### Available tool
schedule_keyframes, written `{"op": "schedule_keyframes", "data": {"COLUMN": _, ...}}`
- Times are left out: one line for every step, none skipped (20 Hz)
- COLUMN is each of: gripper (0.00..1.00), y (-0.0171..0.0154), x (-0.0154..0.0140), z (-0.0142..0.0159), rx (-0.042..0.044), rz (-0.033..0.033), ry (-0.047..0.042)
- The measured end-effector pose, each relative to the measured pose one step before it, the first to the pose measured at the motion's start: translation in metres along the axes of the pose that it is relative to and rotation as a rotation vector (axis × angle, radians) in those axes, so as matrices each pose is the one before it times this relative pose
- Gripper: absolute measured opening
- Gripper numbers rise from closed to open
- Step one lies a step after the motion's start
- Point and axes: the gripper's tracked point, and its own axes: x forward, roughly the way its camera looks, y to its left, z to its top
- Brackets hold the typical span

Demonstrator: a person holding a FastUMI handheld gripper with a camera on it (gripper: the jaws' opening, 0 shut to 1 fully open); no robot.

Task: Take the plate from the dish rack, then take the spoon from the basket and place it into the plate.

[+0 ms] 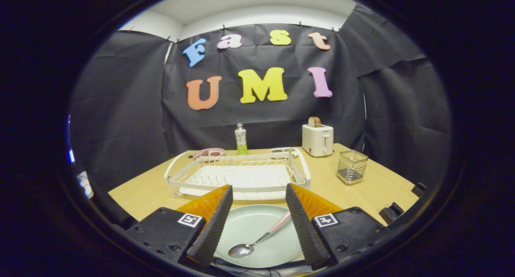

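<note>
A pale green plate (257,232) lies flat on the wooden table, right below and between my fingers. A spoon (257,241) with a steel bowl and a pink-and-white handle rests in the plate, its handle running up toward my right finger. My gripper (258,196) hangs above the plate, open, with nothing held. Just beyond the fingers stands the white dish rack (237,174), with no dishes in it. The wire basket (351,167) stands to the right of the rack.
A cream toaster (318,139) with a slice of bread in it stands at the back right. Behind the rack are a green soap bottle (240,139) and a pink dish (208,152). Bare tabletop (136,192) lies left of the rack.
</note>
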Motion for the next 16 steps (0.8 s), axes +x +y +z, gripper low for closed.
{"op": "schedule_keyframes", "data": {"gripper": 0.95, "y": -0.00434, "x": -0.00308, "z": 0.00431, "rx": 0.01345, "rz": 0.00303, "ry": -0.00156}}
{"op": "schedule_keyframes", "data": {"gripper": 0.98, "y": -0.00227, "x": -0.00428, "z": 0.00375, "rx": 0.01054, "rz": 0.00569, "ry": 0.00116}}
{"op": "schedule_keyframes", "data": {"gripper": 0.99, "y": -0.00121, "x": -0.00841, "z": 0.00533, "rx": 0.00347, "rz": 0.01173, "ry": 0.00065}}
{"op": "schedule_keyframes", "data": {"gripper": 1.00, "y": -0.00329, "x": -0.00137, "z": 0.00285, "rx": -0.00678, "rz": 0.00149, "ry": 0.00696}}
{"op": "schedule_keyframes", "data": {"gripper": 1.00, "y": -0.00292, "x": -0.00898, "z": 0.00517, "rx": -0.01220, "rz": 0.00403, "ry": 0.00177}}
{"op": "schedule_keyframes", "data": {"gripper": 1.00, "y": 0.00060, "x": -0.00607, "z": 0.00538, "rx": -0.01135, "rz": 0.00933, "ry": -0.00013}}
{"op": "schedule_keyframes", "data": {"gripper": 1.00, "y": -0.00187, "x": -0.00775, "z": 0.00544, "rx": -0.00656, "rz": 0.00074, "ry": 0.00184}}
{"op": "schedule_keyframes", "data": {"gripper": 1.00, "y": -0.00314, "x": -0.00717, "z": 0.00606, "rx": 0.00013, "rz": -0.00369, "ry": -0.00241}}
{"op": "schedule_keyframes", "data": {"gripper": 1.00, "y": -0.00360, "x": -0.00781, "z": 0.00602, "rx": 0.00275, "rz": -0.01040, "ry": 0.00279}}
{"op": "schedule_keyframes", "data": {"gripper": 1.00, "y": -0.00397, "x": -0.00883, "z": 0.00522, "rx": 0.00269, "rz": -0.01408, "ry": 0.00101}}
{"op": "schedule_keyframes", "data": {"gripper": 1.00, "y": -0.00181, "x": -0.00941, "z": 0.00866, "rx": 0.00305, "rz": -0.00674, "ry": -0.00819}}
{"op": "schedule_keyframes", "data": {"gripper": 1.00, "y": 0.00049, "x": -0.01033, "z": 0.00961, "rx": 0.00221, "rz": -0.00764, "ry": -0.01158}}
{"op": "schedule_keyframes", "data": {"gripper": 1.00, "y": -0.00093, "x": -0.00967, "z": 0.01065, "rx": -0.00519, "rz": -0.00701, "ry": -0.01928}}
{"op": "schedule_keyframes", "data": {"gripper": 1.00, "y": 0.00120, "x": -0.01011, "z": 0.01103, "rx": -0.01284, "rz": -0.00470, "ry": -0.02343}}
{"op": "schedule_keyframes", "data": {"gripper": 1.00, "y": 0.00084, "x": -0.00978, "z": 0.01092, "rx": -0.02232, "rz": -0.00872, "ry": -0.02298}}
{"op": "schedule_keyframes", "data": {"gripper": 1.00, "y": -0.00011, "x": -0.00677, "z": 0.00821, "rx": -0.02423, "rz": -0.00938, "ry": -0.02029}}
